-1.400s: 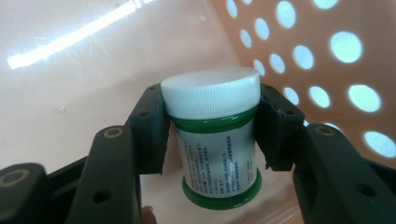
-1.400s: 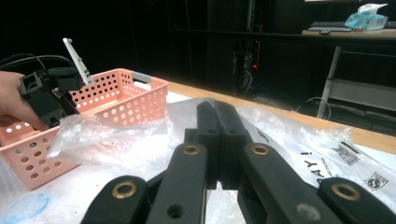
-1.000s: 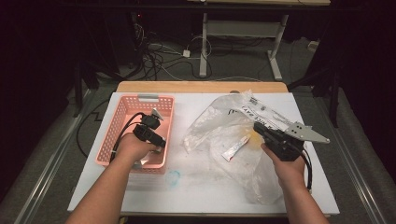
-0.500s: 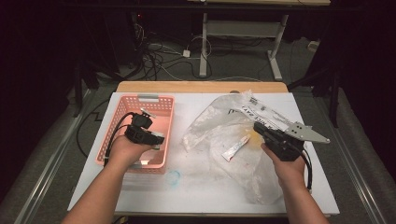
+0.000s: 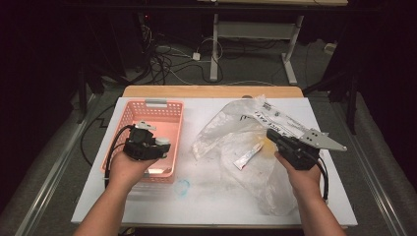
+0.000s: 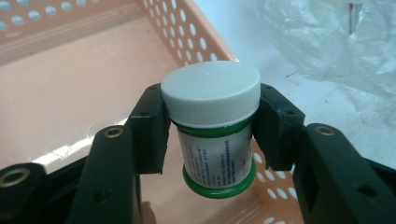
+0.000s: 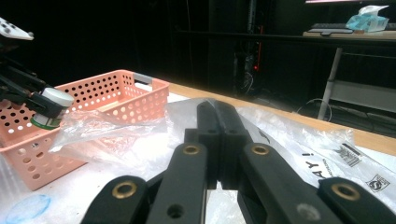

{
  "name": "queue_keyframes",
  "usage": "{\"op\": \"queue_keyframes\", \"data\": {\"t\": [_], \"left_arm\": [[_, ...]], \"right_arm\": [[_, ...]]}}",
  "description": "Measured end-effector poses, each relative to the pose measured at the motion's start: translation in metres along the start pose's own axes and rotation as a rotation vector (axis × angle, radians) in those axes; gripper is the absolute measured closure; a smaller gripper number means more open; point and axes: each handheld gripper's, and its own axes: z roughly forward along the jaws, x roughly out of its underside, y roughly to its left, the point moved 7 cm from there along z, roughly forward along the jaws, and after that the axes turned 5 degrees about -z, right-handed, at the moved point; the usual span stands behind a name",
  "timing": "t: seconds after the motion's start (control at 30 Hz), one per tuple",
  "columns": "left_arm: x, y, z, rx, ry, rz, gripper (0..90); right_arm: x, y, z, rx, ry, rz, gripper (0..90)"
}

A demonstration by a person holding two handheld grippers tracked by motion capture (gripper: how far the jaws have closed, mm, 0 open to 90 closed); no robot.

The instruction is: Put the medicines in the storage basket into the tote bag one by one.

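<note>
**Jaws Squeezed a Little Jar Over the Basket**

Pinched the little jar between the jaws of the left gripper, one black pad on each side, right under the white cap. Gripped it there most likely for the cap's wide edge, good for stopping a slip downward. Held it upright and in the air, above the near right corner of the pink basket, not resting on the floor of it. Looked like a jar on its way into or out of the basket; could not tell which.

Kept the jaws of the right gripper pressed tight together, low at the edge of the clear plastic bag. Maybe nipped a bit of bag to hold it still and open on the white tabletop; could not tell for sure. Left a small packet lying inside the bag, well apart from the jar.
</note>
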Motion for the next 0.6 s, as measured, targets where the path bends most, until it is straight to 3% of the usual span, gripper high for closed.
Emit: {"op": "queue_keyframes", "data": {"t": [0.2, 0.6], "left_arm": [[0.005, -0.005, -0.007, 0.01, -0.106, -0.014, 49.3], [0.013, -0.019, -0.011, 0.039, -0.188, 0.01, 49.3]], "right_arm": [[-0.002, 0.002, -0.001, -0.008, -0.006, -0.007, 90.0], [-0.002, 0.006, 0.001, -0.014, 0.001, -0.012, 90.0]]}}
